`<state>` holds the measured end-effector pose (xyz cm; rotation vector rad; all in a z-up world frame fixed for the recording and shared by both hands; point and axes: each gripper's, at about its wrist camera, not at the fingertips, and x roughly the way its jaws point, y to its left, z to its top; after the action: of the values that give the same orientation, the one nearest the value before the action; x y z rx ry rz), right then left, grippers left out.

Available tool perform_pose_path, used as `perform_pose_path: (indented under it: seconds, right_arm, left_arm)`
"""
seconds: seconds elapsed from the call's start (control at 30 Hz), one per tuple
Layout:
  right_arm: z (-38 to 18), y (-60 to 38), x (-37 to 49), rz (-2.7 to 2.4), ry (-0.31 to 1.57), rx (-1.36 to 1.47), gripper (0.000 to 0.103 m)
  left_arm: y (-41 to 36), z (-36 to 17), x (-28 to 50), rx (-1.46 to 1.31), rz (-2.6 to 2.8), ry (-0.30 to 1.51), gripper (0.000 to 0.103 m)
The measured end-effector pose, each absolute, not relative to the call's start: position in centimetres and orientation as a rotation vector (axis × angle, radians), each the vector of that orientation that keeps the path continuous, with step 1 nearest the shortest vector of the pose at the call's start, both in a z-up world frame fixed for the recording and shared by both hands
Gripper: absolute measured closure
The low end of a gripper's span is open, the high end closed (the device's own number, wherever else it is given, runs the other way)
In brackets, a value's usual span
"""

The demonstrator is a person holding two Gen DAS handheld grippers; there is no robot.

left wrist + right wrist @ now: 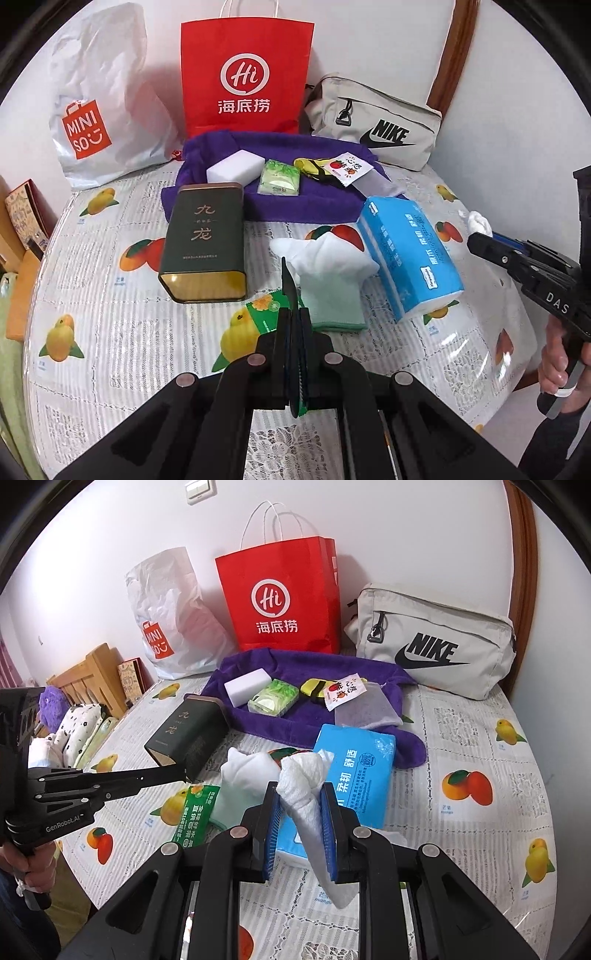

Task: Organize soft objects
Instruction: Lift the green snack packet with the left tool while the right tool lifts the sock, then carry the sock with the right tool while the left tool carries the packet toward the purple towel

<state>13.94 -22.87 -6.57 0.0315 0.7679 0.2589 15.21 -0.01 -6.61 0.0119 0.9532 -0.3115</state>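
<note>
My right gripper (300,797) is shut on a white knotted cloth (304,794), held above the blue tissue pack (356,775); it also shows in the left wrist view (480,236), the cloth (479,222) at its tip. My left gripper (293,295) is shut on a green sachet (264,314), low over the table; in the right wrist view (184,773) the sachet (194,814) hangs below it. A white and mint sock (327,275) lies beside it. A purple towel (280,203) holds a white sponge (234,166), a green wipes pack (279,177) and small packets.
A dark green tea tin (203,243) lies left of centre. A Miniso bag (99,99), a red paper bag (245,74) and a grey Nike pouch (376,122) stand at the back wall. Fruit-print tablecloth (110,332) covers the table. Wooden furniture (92,679) is left.
</note>
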Motion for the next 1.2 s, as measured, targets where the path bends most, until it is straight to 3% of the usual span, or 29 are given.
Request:
perform_pose_path:
  seconds: [0.6, 1.2]
  right_arm:
    - [-4.4, -22.3, 18.8, 0.274, 0.73, 0.011, 0.082]
    - [-4.7, -22.3, 28.1, 0.28, 0.767, 0.023, 0.082]
  left_arm:
    - [0.9, -2.9, 21.2, 0.005, -0.271, 0.876, 0.099]
    - [1.6, -3.4, 30.0, 0.0, -0.245, 0.885, 0.099]
